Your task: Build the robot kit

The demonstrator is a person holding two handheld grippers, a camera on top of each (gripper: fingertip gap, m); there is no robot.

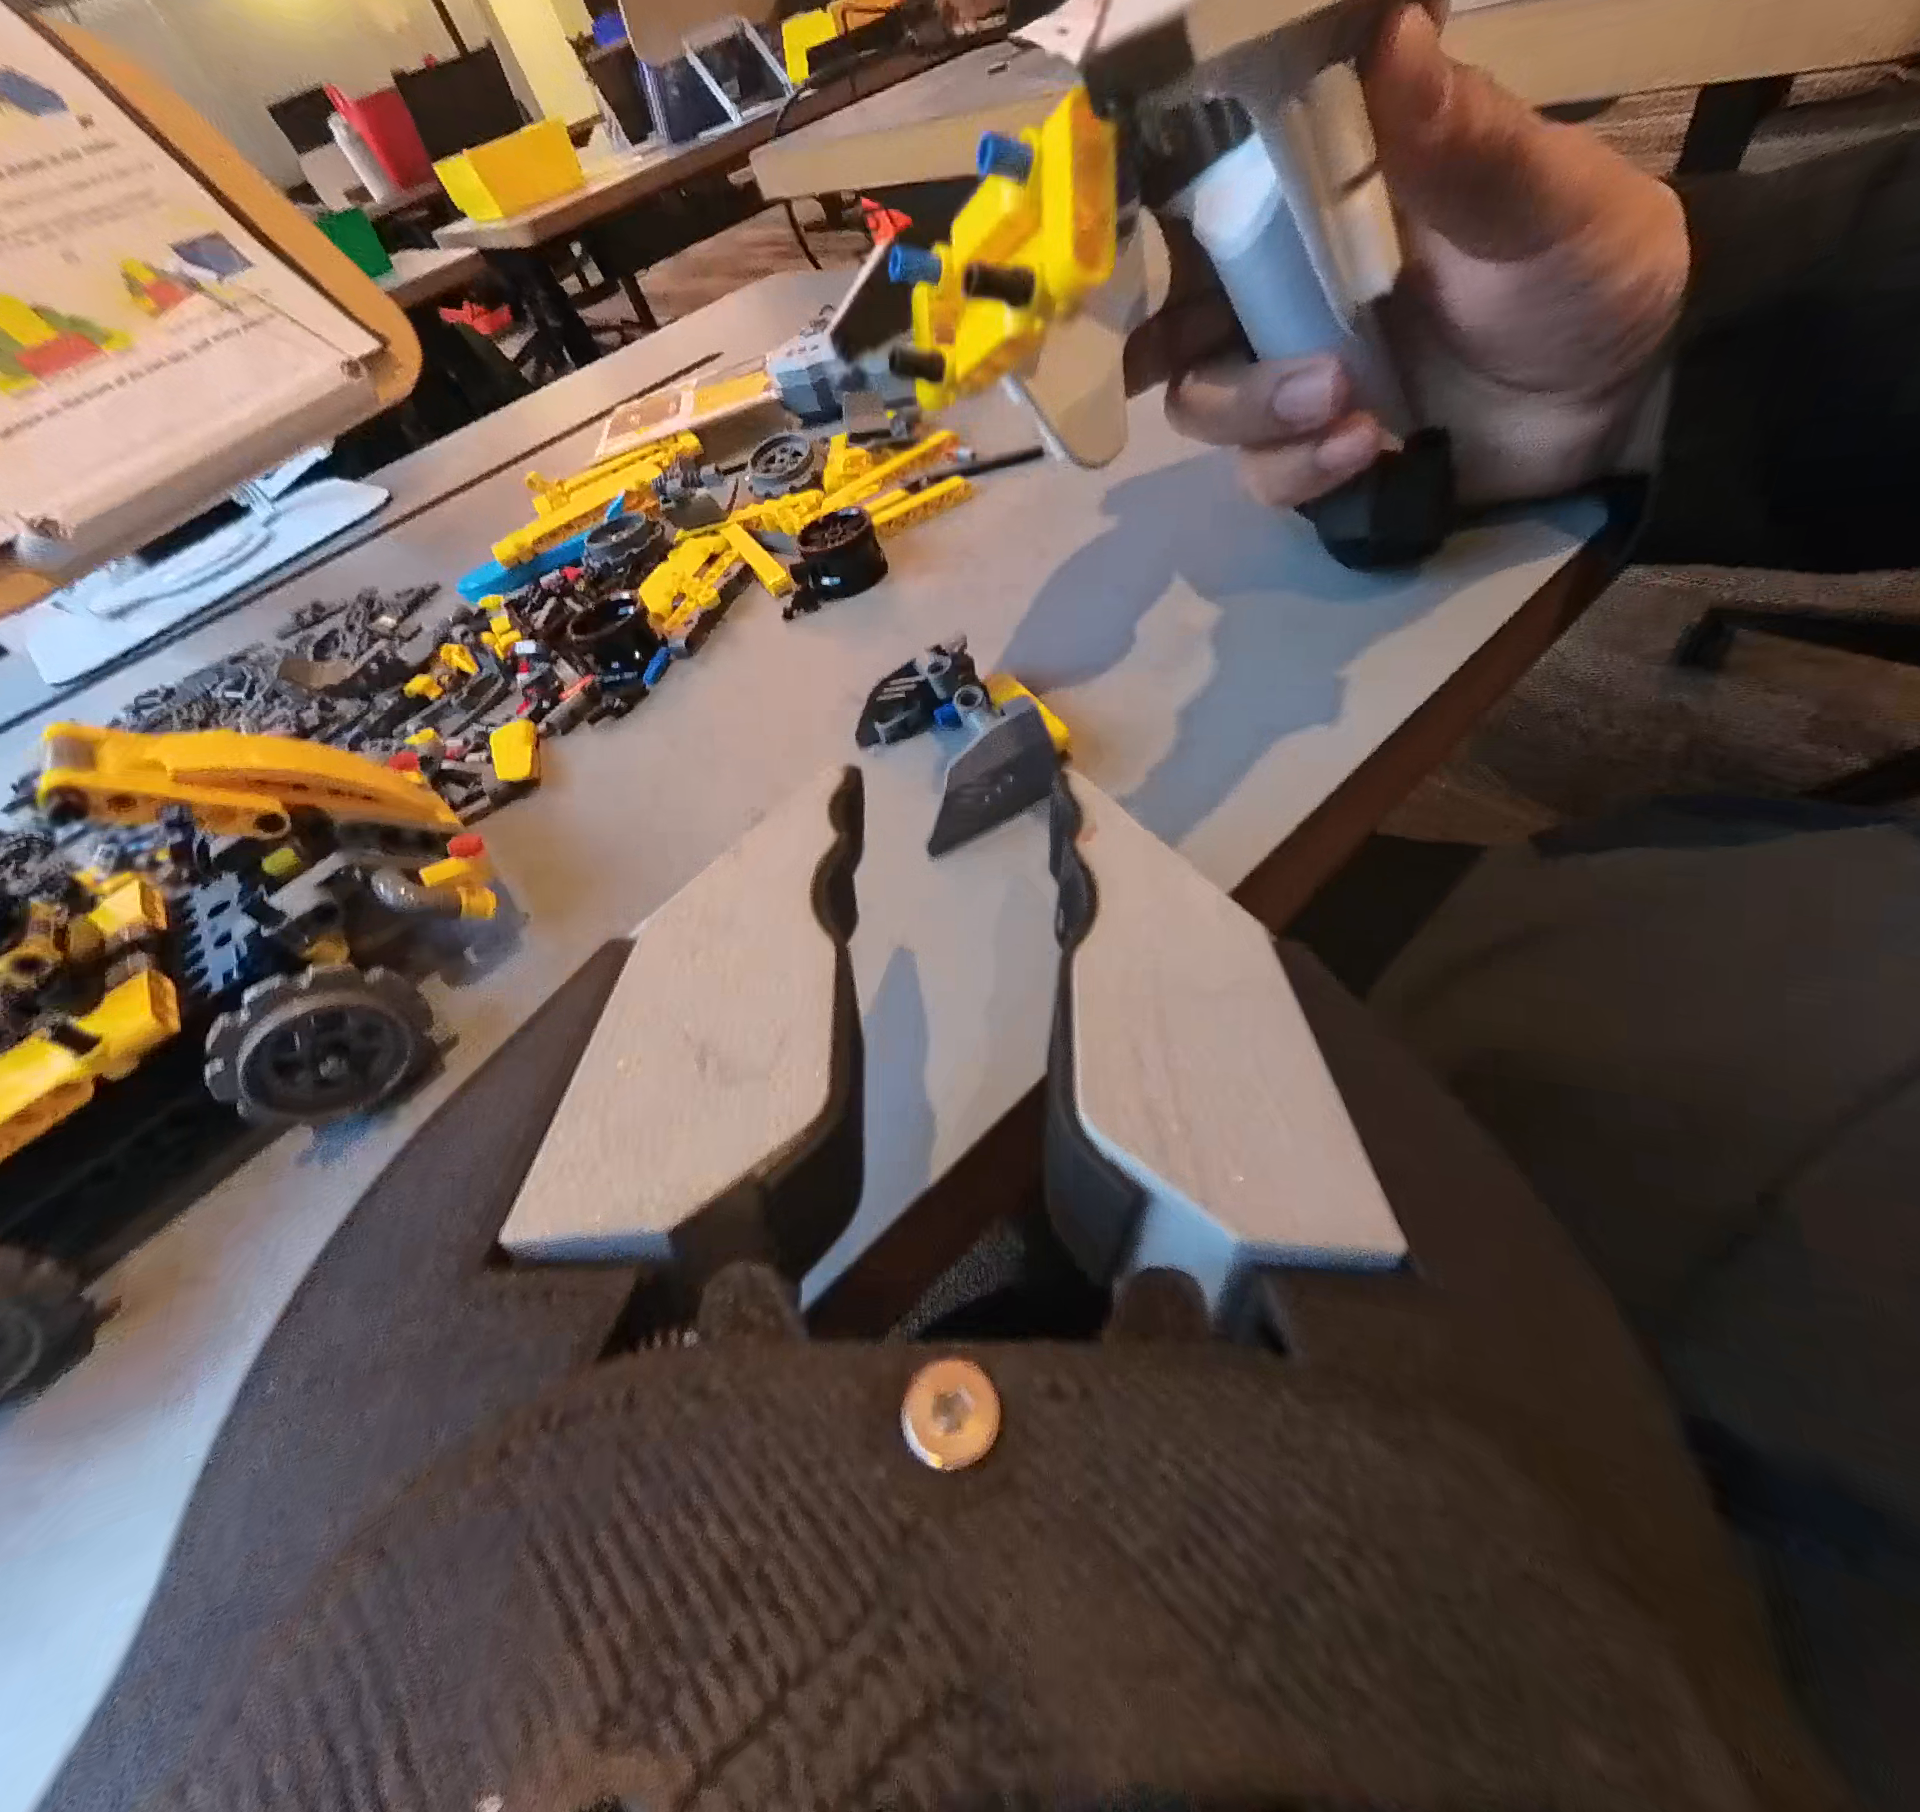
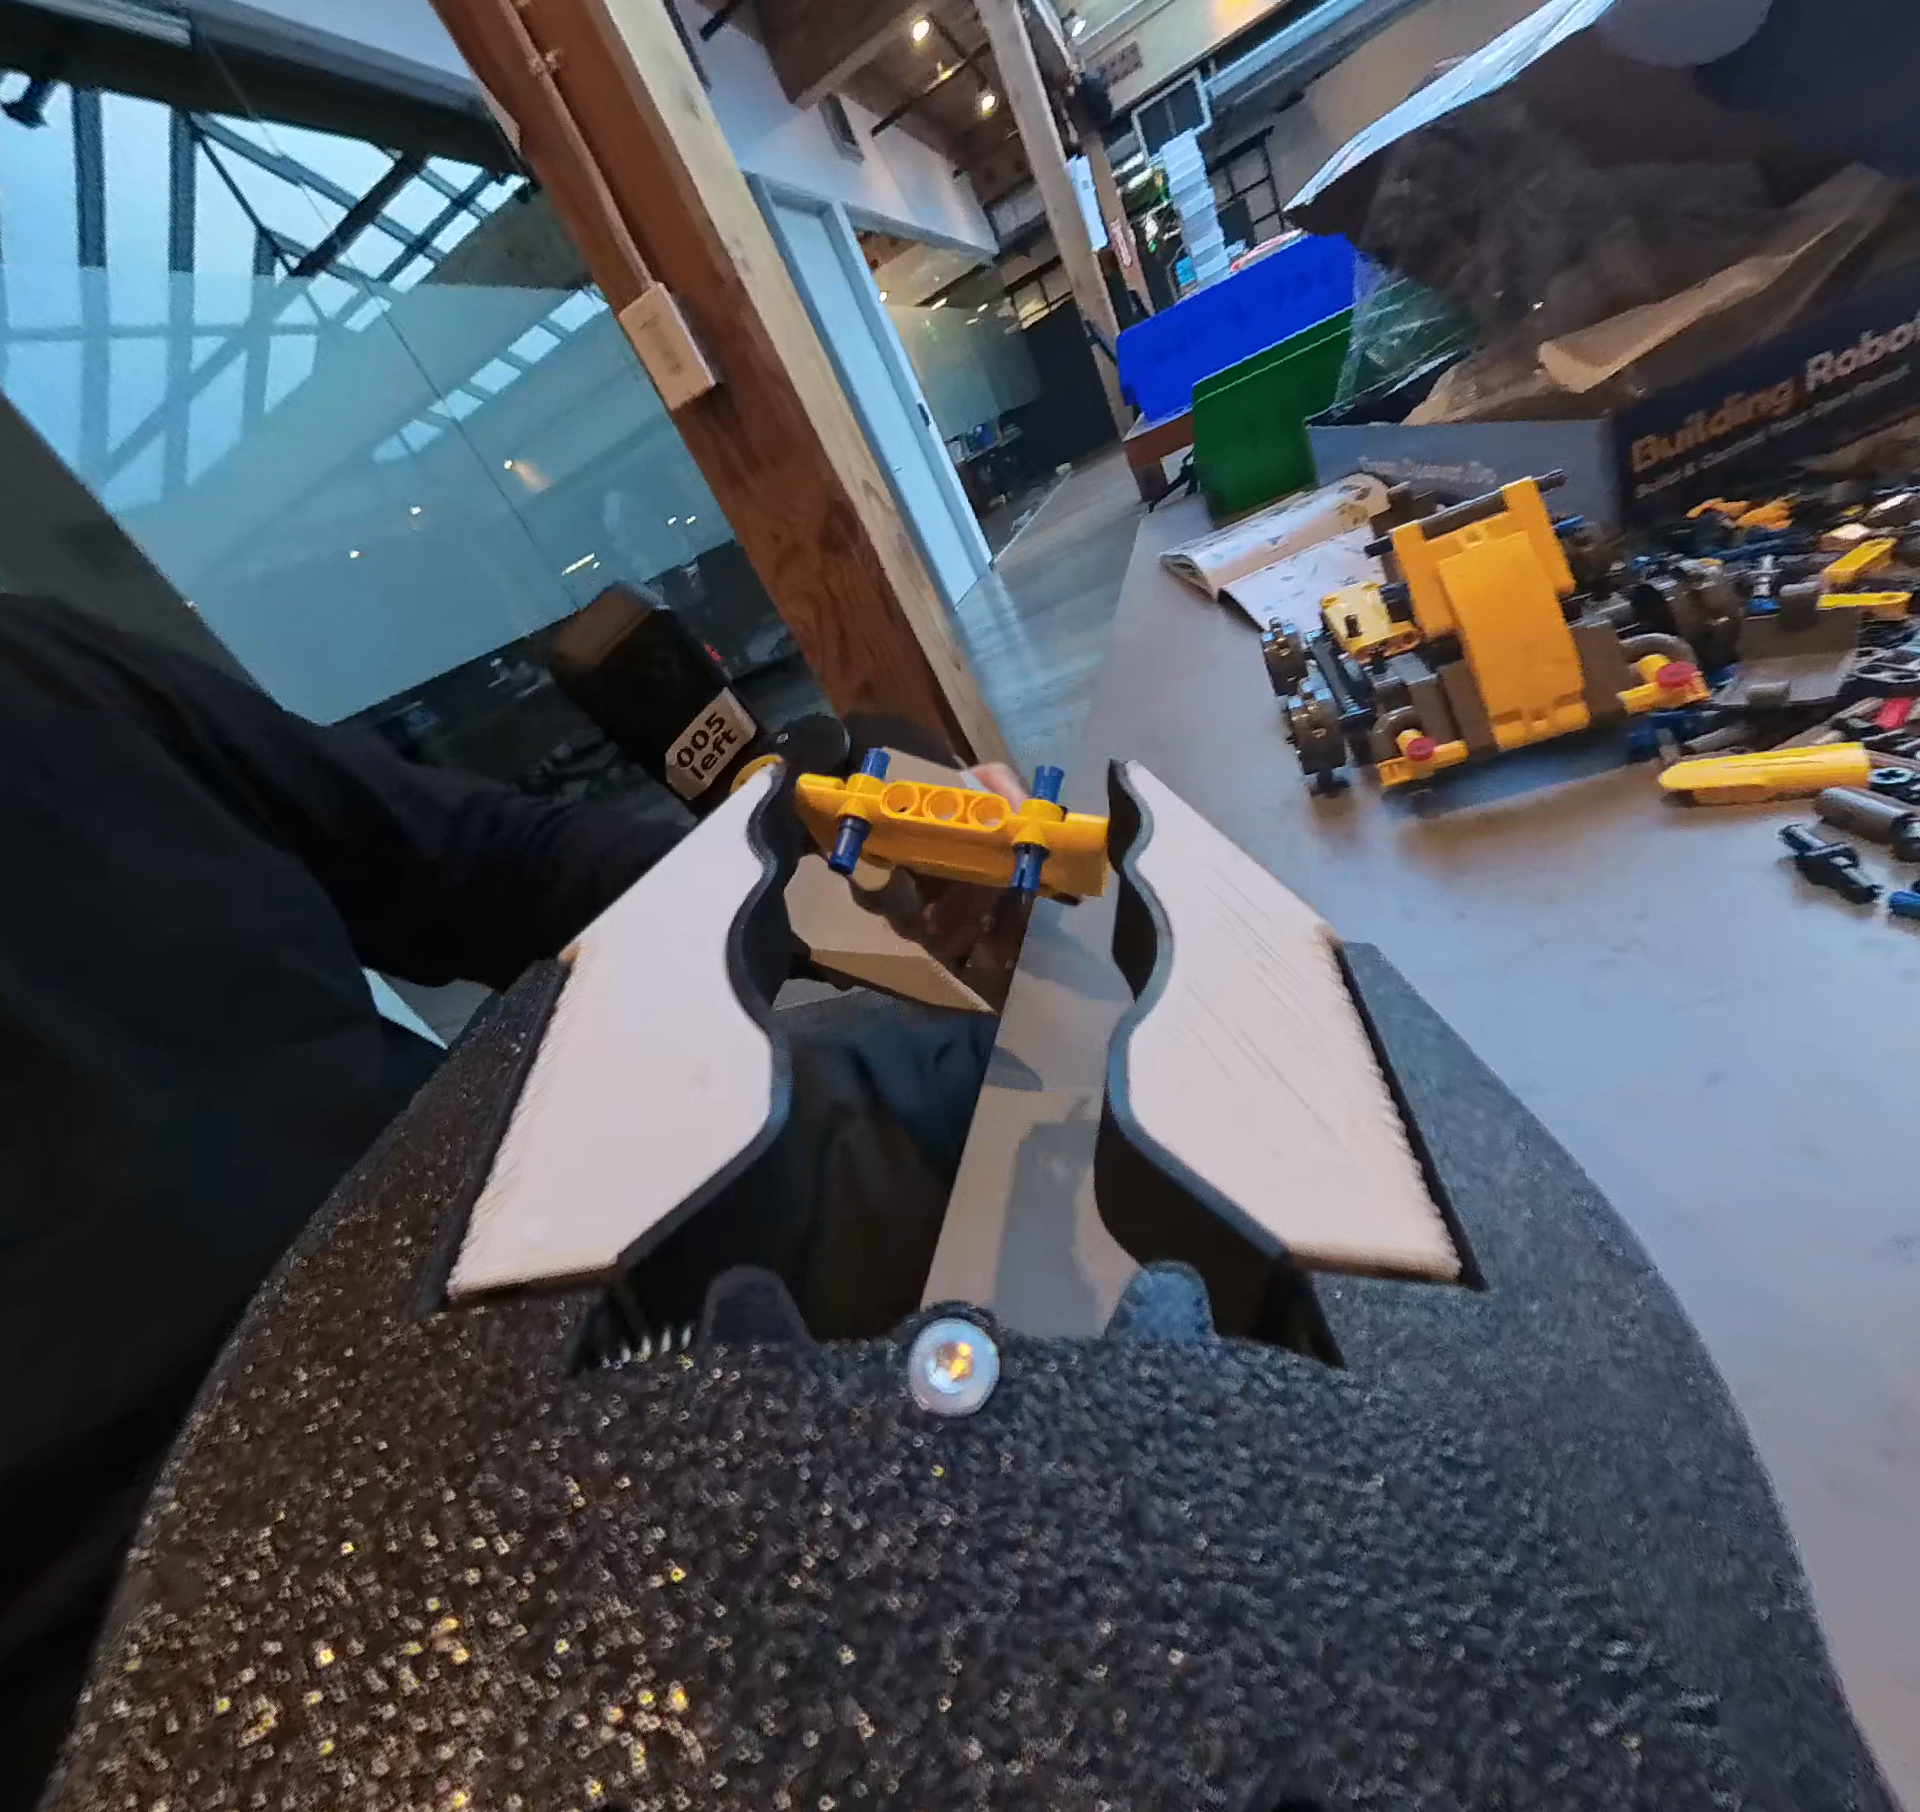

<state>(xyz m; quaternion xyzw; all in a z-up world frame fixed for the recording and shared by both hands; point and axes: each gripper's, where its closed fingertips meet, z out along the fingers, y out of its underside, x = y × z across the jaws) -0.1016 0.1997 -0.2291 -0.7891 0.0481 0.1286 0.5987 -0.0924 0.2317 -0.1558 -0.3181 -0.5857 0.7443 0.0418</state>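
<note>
The right gripper (image 2: 951,832) is closest to its camera, and its two pale fingers pinch a yellow beam piece (image 2: 956,832) between their tips. The piece is a short, flat toy-brick beam with a row of round holes along the middle and blue pins (image 2: 850,822) standing out near both ends. From the left wrist view the same yellow beam piece (image 1: 1023,266) shows also black pins on its side, and it is held up in the air above the grey table (image 1: 1195,599), with a hand (image 1: 1496,287) around the gripper's handle.

The left gripper (image 1: 956,806) hangs low over the near part of the table with its fingers spread apart and nothing between them. Just in front of its tips lies a small dark grey and black assembly (image 1: 961,723) with a bit of yellow and blue; if the right fingertip touches it cannot be told.

Farther left stands a half-built yellow vehicle (image 1: 208,910) with a black wheel (image 1: 317,1045). Behind it is spread a heap of loose parts (image 1: 644,567), yellow beams, dark wheels and small black pieces. A tilted board with pictures (image 1: 156,287) stands at the far left. In the right wrist view an open instruction booklet (image 2: 1278,547) lies behind the vehicle, and a green box (image 2: 1262,427) stands farther back
</note>
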